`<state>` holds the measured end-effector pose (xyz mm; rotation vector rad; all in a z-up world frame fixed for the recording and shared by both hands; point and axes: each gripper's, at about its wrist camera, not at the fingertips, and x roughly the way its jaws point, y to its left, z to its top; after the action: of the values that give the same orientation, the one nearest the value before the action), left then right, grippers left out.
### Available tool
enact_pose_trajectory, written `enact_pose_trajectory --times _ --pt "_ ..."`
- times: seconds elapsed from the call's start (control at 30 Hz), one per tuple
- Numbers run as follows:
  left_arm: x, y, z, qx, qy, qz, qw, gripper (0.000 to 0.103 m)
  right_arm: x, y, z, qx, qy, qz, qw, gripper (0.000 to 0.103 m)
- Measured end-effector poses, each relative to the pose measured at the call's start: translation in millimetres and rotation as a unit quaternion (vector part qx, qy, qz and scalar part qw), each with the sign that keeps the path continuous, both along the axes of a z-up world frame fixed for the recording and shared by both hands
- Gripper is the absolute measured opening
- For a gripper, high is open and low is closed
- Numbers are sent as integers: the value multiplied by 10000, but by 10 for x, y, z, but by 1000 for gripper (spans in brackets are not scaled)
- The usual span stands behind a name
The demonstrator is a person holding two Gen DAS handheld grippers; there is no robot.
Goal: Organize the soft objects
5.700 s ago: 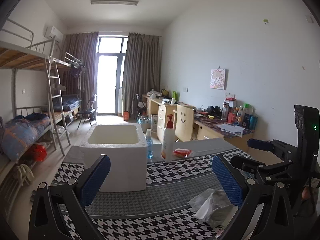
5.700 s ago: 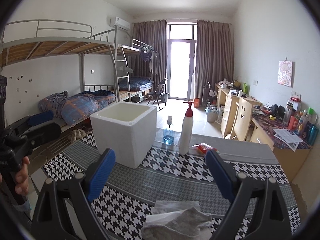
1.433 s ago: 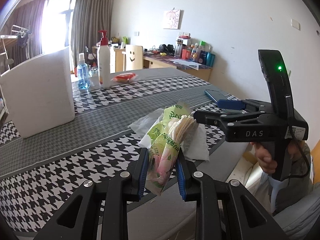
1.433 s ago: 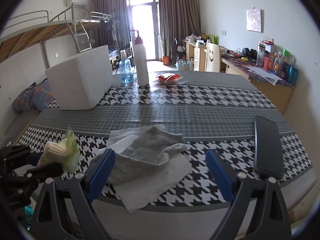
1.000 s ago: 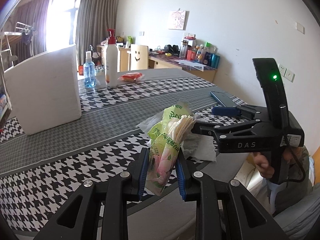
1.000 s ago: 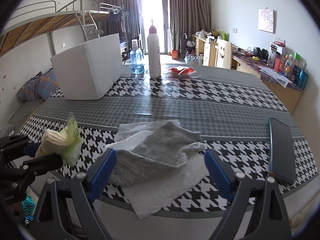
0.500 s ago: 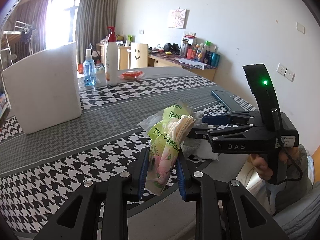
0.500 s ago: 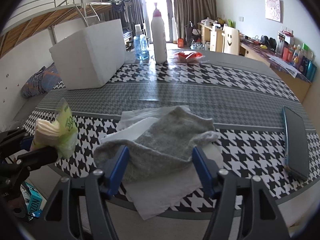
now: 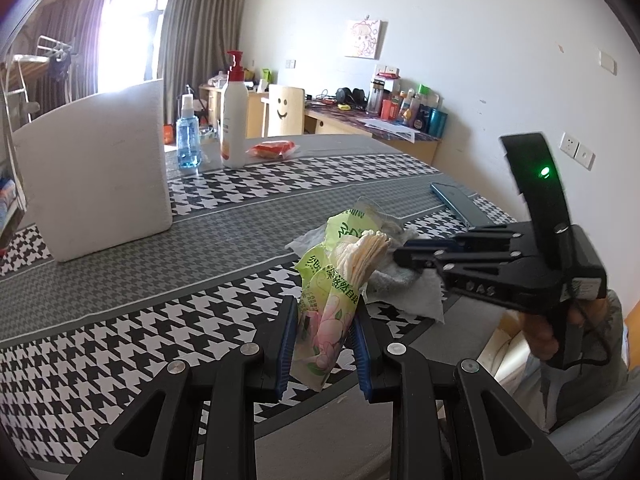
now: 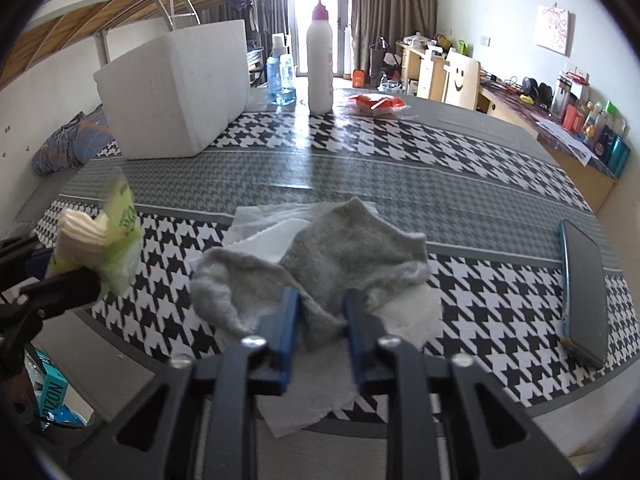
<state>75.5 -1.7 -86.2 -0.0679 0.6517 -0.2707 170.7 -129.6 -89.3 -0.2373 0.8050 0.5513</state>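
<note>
The left gripper [image 9: 324, 340] is clamped on a soft green-and-pink plastic pack of paper tissues [image 9: 340, 276], holding it upright in the air just off the near edge of the bench [image 9: 168, 280], which is covered in a black-and-white houndstooth cloth. The right gripper [image 10: 318, 316] has its blue pads pinched onto a fold of a crumpled grey knitted sock [image 10: 320, 256]; the sock lies on the bench on top of loose white tissue sheets [image 10: 340, 384], near the front edge.

The step in hand appears to be lifting the sock clear for sorting, probably into the white foam box [image 10: 180, 88] standing well apart at the far left of the bench. To do it well, the right gripper should rise straight up first, so the limp fabric peels off the white sheets instead of dragging them along. It is worth checking that only sock, not tissue, sits between the pads; from the right wrist view that seems so, but the underside is hidden. The dark flat phone [image 10: 584, 288] lies to the right, apart from the sock, so a leftward carry avoids it. The tissue pack is squeezed low on its body, so a steady, level carry should keep its open top from spilling.
</note>
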Motion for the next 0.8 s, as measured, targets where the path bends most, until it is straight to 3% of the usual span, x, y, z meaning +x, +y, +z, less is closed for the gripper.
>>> enact_pose_trajectory --times 0.13,0.8 --pt "-33 5 34 18 -44 23 10000 28 -46 -26 144 130 -95 48 9999 14" --pt "-245 -92 194 157 -305 80 9994 28 -136 -226 728 773 -551 -82 9955 12"
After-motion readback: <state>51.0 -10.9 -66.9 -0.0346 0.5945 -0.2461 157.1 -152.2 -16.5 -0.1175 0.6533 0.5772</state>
